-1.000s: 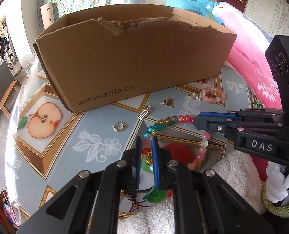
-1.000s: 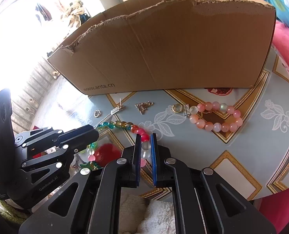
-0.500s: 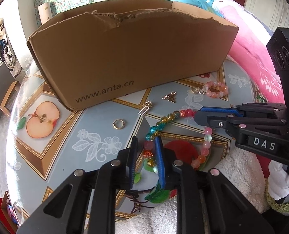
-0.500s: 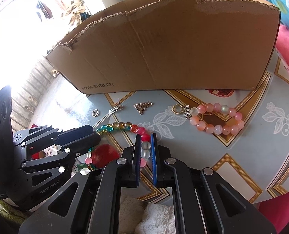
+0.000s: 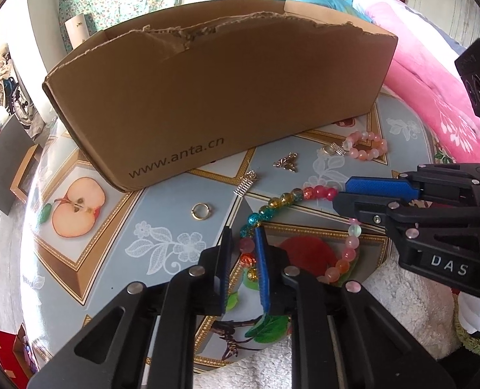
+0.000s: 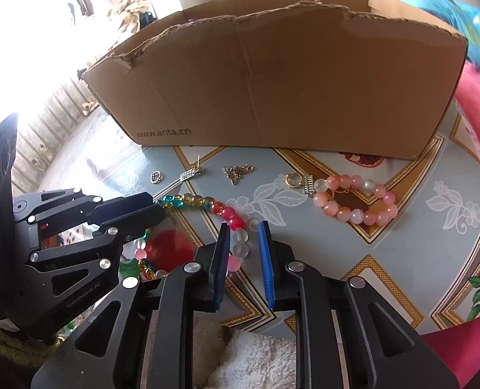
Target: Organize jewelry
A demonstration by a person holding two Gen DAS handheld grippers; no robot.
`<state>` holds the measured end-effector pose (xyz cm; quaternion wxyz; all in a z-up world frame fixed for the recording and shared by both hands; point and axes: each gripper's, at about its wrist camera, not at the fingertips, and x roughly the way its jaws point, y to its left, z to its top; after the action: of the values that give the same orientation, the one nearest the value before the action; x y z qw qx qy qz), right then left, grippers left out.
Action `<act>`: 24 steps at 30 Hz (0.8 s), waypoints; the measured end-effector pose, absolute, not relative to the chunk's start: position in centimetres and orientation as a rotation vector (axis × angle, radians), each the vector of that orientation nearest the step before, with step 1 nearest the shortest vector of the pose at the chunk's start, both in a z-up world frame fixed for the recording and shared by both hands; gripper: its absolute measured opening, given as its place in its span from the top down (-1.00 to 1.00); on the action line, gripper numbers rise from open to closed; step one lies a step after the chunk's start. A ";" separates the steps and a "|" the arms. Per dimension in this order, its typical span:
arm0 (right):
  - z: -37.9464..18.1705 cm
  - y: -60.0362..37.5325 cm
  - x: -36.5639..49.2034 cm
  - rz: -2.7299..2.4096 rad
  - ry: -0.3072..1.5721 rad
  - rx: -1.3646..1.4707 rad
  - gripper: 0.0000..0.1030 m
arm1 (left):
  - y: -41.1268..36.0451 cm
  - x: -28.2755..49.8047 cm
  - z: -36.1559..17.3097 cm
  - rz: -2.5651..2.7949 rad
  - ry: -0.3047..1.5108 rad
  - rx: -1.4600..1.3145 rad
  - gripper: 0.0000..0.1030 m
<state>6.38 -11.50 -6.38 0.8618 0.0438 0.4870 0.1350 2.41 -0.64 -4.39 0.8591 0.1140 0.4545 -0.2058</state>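
From the left wrist cam we've got the left gripper [image 5: 242, 243] sitting low over the near edge of the table [image 5: 116, 259], jaws narrow and closing in, with a stretch of the multicolour bead bracelet [image 5: 274, 202] running between the blue pads. The right pad looks to be against the beads, but there's a gap on the left side, so we wouldn't call it a real pinch yet. Over to the right, the right gripper [image 5: 337, 194] has its tips at the red beads of the same strand. Behind all that sits the cardboard box [image 5: 214, 97], and we can't see into it from here.

From the right wrist cam, the right gripper [image 6: 242, 230] has its jaws easing apart; the frosted and pink beads sit in the gap, the right pad clear of them, so that end looks let go. The left gripper [image 6: 155, 209] is on the teal end of the strand.

Progress-wise, we'd say barely started. Loose on the table, in front of the box: the pink bead bracelet [image 6: 356, 201], the gold ring [image 6: 157, 176], the silver bar charm [image 6: 189, 173], the bronze charm [image 6: 236, 171], and a gold hoop with clasp [image 6: 300, 183]. None of it looks sorted, and the colourful strand is lying on the table too.
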 end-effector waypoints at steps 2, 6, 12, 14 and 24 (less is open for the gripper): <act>-6.4 -11.2 6.3 0.276 1.018 0.070 0.58 | -0.7 2.4 -4.4 -0.431 0.952 0.242 0.73; -6.5 -10.7 6.3 0.262 1.011 0.038 0.58 | -0.5 2.3 -4.3 -0.428 0.946 0.240 0.73; -6.7 -9.8 6.2 0.229 0.993 -0.034 0.76 | -0.6 2.3 -4.4 -0.427 0.943 0.241 0.73; -6.8 -9.6 6.3 0.233 0.994 -0.033 0.84 | -0.6 2.3 -4.4 -0.427 0.941 0.242 0.73; -6.9 -9.6 6.5 0.239 0.999 -0.004 0.85 | -0.6 2.4 -4.4 -0.433 0.938 0.248 0.73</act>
<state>6.54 -9.56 -6.89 0.8710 -0.0019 0.4778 0.1143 2.37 -0.60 -4.43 0.8621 0.1182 0.4475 -0.2064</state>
